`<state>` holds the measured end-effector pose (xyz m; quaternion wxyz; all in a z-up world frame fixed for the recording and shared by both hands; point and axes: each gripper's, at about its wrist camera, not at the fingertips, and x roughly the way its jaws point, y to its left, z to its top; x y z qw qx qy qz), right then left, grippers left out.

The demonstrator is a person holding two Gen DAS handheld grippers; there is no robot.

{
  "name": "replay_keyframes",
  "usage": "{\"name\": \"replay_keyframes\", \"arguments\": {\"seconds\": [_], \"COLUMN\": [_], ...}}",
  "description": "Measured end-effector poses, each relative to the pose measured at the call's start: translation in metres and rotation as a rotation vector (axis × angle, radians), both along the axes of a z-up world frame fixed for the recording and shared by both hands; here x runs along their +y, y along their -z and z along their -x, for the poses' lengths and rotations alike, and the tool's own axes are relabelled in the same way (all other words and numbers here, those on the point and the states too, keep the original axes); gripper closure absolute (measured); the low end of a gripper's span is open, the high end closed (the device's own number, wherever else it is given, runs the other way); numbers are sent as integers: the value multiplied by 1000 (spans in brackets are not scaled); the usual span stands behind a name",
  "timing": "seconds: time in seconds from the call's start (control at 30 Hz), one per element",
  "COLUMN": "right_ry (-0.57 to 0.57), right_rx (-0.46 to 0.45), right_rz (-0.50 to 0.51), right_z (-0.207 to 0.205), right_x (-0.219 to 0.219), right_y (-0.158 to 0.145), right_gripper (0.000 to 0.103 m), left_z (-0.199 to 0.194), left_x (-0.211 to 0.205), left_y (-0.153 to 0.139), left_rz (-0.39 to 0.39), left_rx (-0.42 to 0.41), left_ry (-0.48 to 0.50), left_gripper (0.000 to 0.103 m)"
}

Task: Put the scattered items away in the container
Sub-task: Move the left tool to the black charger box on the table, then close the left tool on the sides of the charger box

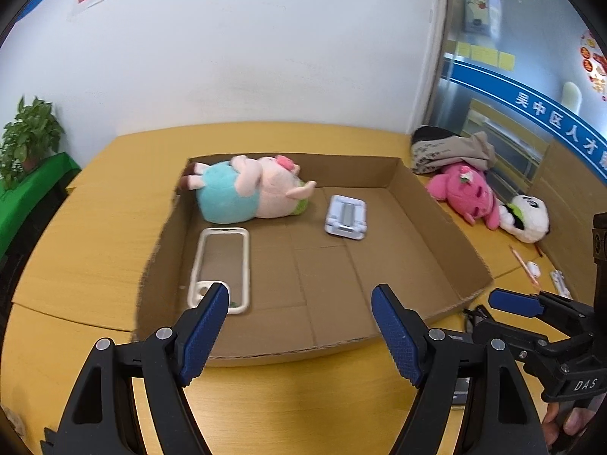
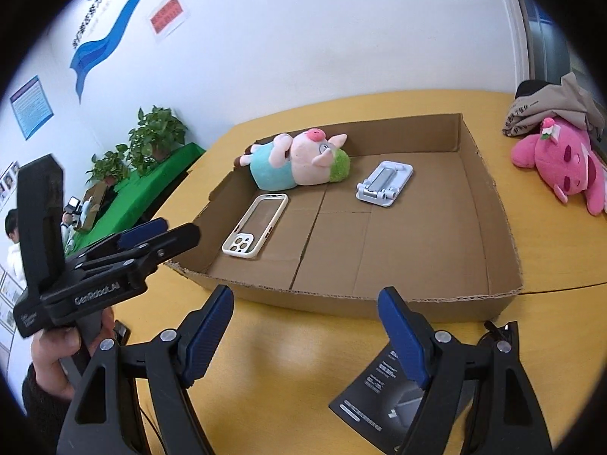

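A shallow cardboard box (image 1: 432,227) (image 2: 489,204) lies on the yellow table. Inside it are a pig plush in a blue top (image 1: 246,193) (image 2: 296,159), a white phone case (image 1: 224,265) (image 2: 256,223) and a pale blue phone stand (image 1: 345,218) (image 2: 385,182). My left gripper (image 1: 299,303) is open and empty over the box's near edge; it also shows in the right wrist view (image 2: 144,233). My right gripper (image 2: 305,303) is open and empty above the table, just before the box; it shows at the right of the left wrist view (image 1: 512,303). A black booklet (image 2: 383,390) lies under its right finger.
Outside the box on the right lie a pink plush (image 1: 466,189) (image 2: 561,163), a panda plush (image 1: 527,216), a heap of clothes (image 1: 447,148) (image 2: 546,110), a pencil (image 1: 525,267) and small white items (image 1: 557,280). Black glasses (image 1: 474,314) lie by the box corner. Potted plants (image 2: 155,136) stand left.
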<state>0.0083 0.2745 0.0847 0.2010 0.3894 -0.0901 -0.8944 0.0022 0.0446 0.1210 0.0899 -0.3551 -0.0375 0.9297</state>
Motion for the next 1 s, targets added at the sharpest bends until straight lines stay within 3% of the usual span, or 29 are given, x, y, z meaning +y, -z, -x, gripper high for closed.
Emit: {"name": "replay_keyframes", "arguments": {"seconds": [0.17, 0.33, 0.43, 0.63, 0.8, 0.93, 1.0], "right_ry": [-13, -8, -2, -9, -31, -12, -5], "right_rx": [-10, -102, -150, -149, -185, -163, -146], "right_rz": [-27, -18, -26, -1, -73, -129, -180], "right_z": [-31, -63, -71, -64, -48, -44, -44], "right_x": [28, 62, 72, 69, 51, 43, 37], "right_y": [17, 63, 88, 101, 120, 125, 125], "right_gripper": [24, 23, 23, 23, 23, 21, 21], "left_z": [-3, -3, 4, 12, 18, 20, 18], "left_x": [22, 45, 65, 111, 129, 126, 125], "left_y": [20, 46, 62, 83, 120, 138, 141], "left_rz": [-45, -129, -142, -168, -141, -276, -320], "left_rx": [-69, -145, -197, -280, -398, -452, -456], "left_ry": [127, 249, 303, 461, 463, 464, 463], "left_gripper": [21, 21, 21, 21, 26, 31, 39]}}
